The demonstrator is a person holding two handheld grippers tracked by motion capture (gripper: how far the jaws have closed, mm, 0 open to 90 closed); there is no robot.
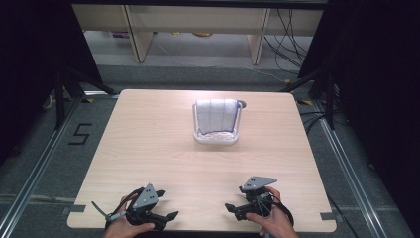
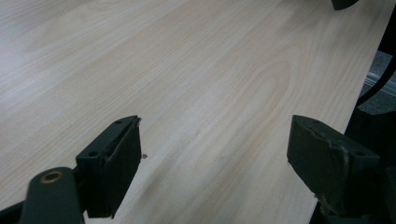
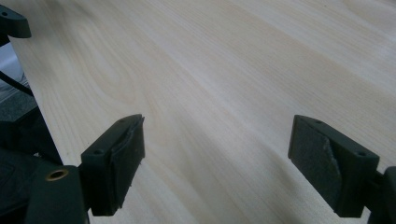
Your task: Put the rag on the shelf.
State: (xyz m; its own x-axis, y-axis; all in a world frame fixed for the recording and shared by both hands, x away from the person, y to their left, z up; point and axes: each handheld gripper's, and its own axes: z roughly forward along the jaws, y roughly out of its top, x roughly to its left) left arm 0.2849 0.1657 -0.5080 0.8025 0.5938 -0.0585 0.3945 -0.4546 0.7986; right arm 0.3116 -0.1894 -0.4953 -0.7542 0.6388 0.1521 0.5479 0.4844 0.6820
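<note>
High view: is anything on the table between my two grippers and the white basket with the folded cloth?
Nothing visible. Bare tabletop lies between the left gripper, the right gripper and the basket holding the cloth. Both grippers are open, near the table's front edge.

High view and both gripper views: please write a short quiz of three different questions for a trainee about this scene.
1. True or false: the left gripper is shut on the folded grey cloth.
2. Where does the white wire rack stand? A: near edge; B: far half of the light wooden table; C: floor.
3. Fill in: the right gripper has its jaws ____.

Key: 1 false; 2 B; 3 open.
</note>
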